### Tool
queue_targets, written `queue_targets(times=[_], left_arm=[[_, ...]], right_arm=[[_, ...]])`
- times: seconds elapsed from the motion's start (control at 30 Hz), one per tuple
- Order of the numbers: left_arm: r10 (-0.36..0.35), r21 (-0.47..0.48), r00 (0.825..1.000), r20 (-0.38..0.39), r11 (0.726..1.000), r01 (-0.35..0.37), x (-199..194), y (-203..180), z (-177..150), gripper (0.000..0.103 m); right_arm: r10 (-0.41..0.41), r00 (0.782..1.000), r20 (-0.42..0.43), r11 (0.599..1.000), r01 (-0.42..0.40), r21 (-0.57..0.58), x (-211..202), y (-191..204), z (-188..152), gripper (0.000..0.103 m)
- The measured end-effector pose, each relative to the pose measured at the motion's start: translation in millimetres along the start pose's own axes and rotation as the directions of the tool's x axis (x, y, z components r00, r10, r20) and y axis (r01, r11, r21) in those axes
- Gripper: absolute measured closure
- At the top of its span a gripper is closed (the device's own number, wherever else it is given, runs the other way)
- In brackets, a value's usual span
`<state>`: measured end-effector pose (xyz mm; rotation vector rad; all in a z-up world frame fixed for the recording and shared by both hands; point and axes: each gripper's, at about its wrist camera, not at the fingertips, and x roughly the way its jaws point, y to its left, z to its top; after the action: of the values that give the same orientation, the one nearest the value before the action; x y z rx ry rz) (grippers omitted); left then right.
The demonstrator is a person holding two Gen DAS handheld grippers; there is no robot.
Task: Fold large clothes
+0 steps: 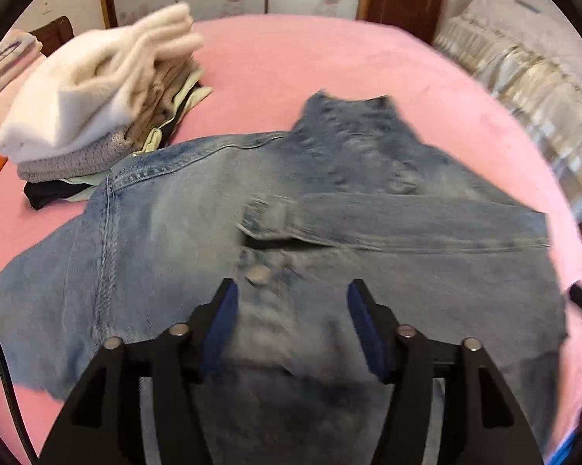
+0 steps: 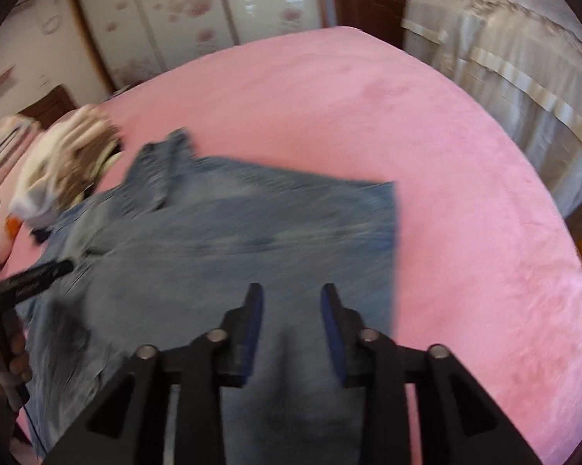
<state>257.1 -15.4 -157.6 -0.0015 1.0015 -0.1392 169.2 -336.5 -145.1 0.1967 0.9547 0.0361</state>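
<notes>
A faded blue denim jacket (image 1: 298, 209) is spread across the near half of the pink plush bed (image 1: 329, 62), one sleeve folded across its front. The left gripper (image 1: 292, 290) is held above the jacket's buttoned front with its jaws spread, nothing pinched. The right gripper (image 2: 291, 294) is likewise held parted over the denim (image 2: 252, 224). A stack of folded cream, grey and dark clothes (image 1: 97, 93) is seen by the bed's left edge, touching the jacket's shoulder.

denim jacket (image 1: 329, 232) | faded blue, spread flat | one sleeve folded across | on pink bed
</notes>
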Motion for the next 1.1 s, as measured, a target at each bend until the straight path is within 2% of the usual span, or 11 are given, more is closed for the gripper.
queue_targets(times=[0.1, 0.23, 0.4, 0.43, 0.5, 0.53, 0.63, 0.77, 0.9, 1.0, 1.1], left_arm=[[-0.046, -0.014, 0.999, 0.026, 0.999, 0.047, -8, -16, -17, 0.042], [-0.035, -0.064, 0.999, -0.031, 0.997, 0.033, 20, -25, -31, 0.042], [-0.025, -0.07, 0.999, -0.045, 0.997, 0.022, 34, -29, -43, 0.042], [-0.023, -0.061, 0.999, -0.041, 0.998, 0.021, 35, -30, -45, 0.042], [-0.024, -0.05, 0.999, -0.035, 0.998, 0.023, 36, -31, -46, 0.042], [-0.023, -0.044, 0.999, -0.032, 0.999, 0.022, 35, -32, -47, 0.042], [-0.01, -0.028, 1.0, -0.03, 1.0, 0.009, 34, -35, -49, 0.042], [-0.025, -0.034, 0.997, -0.07, 0.999, 0.022, 26, -38, -49, 0.039], [-0.052, -0.015, 0.996, -0.068, 0.999, 0.051, -5, -43, -50, 0.036], [-0.063, -0.003, 0.998, -0.01, 0.998, 0.063, -46, -45, -52, 0.011], [-0.069, 0.001, 0.997, 0.036, 0.998, 0.069, -87, -45, -59, 0.007]], right_arm=[[0.038, 0.999, -0.005, 0.996, -0.039, -0.079, 10, 52, -27, 0.068], [0.002, 0.999, -0.043, 0.995, -0.006, -0.097, 40, 70, -47, 0.069], [-0.162, 0.987, -0.022, 0.987, 0.162, 0.005, 41, 11, -53, 0.073], [-0.171, 0.985, -0.024, 0.985, 0.171, 0.036, 39, -8, -54, 0.074], [-0.148, 0.988, -0.034, 0.985, 0.151, 0.087, 34, -36, -59, 0.098], [-0.141, 0.989, -0.043, 0.983, 0.145, 0.111, 30, -48, -58, 0.103], [-0.127, 0.991, -0.044, 0.976, 0.133, 0.175, 19, -59, -58, 0.103], [-0.148, 0.988, -0.041, 0.964, 0.154, 0.217, 4, -47, -59, 0.098], [-0.075, 0.997, -0.008, 0.963, 0.075, 0.26, -23, -24, -66, 0.088], [-0.068, 0.998, 0.017, 0.964, 0.061, 0.261, -44, -2, -68, 0.068], [-0.05, 0.997, 0.054, 0.972, 0.036, 0.233, -71, 23, -70, 0.066]])
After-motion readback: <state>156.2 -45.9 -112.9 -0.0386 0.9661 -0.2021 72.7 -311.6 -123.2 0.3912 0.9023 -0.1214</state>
